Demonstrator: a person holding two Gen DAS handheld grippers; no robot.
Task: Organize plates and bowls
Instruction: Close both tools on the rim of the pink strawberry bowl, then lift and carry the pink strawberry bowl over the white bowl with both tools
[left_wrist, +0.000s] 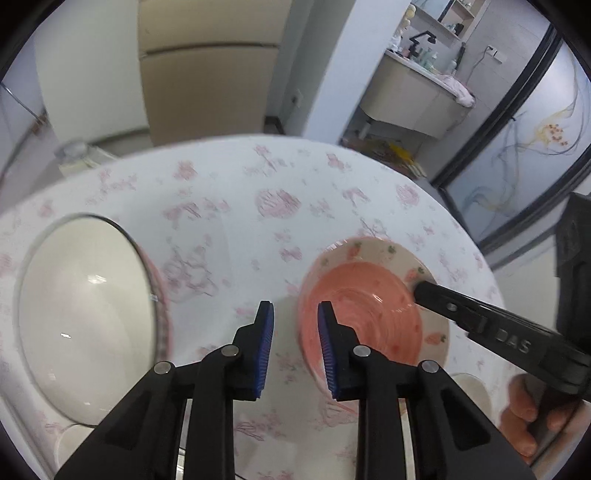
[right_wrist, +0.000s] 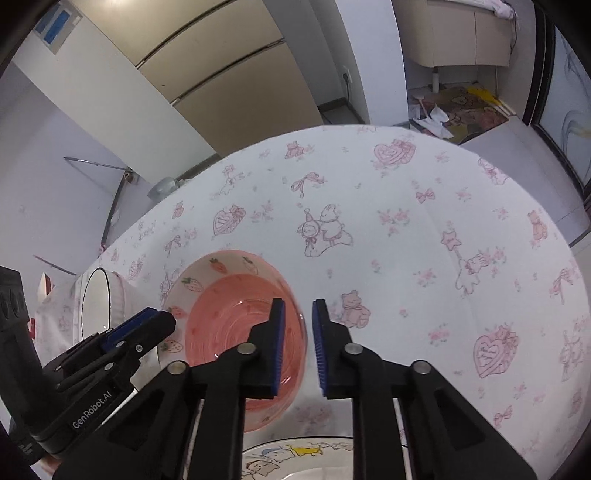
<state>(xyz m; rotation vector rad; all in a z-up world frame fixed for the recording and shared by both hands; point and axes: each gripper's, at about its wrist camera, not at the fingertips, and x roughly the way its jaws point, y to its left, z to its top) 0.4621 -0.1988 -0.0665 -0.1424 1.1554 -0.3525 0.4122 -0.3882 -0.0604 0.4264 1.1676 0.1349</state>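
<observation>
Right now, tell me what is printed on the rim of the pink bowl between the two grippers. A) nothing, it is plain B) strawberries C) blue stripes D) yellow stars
B: the pink bowl carries small red strawberries with green tops around its pale rim, seen in both wrist views, above its pink inside.

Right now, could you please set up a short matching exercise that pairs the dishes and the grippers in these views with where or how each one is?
Column 1
1. pink strawberry bowl
2. white bowl
3. cartoon plate
4. left gripper

Column 2
a. at the near table edge, under the right gripper
b. far left of the table, pale plain inside
c. between the two grippers, on the tablecloth
d. open, with nothing between its blue pads

Pairs: 1-c, 2-b, 3-a, 4-d
</observation>
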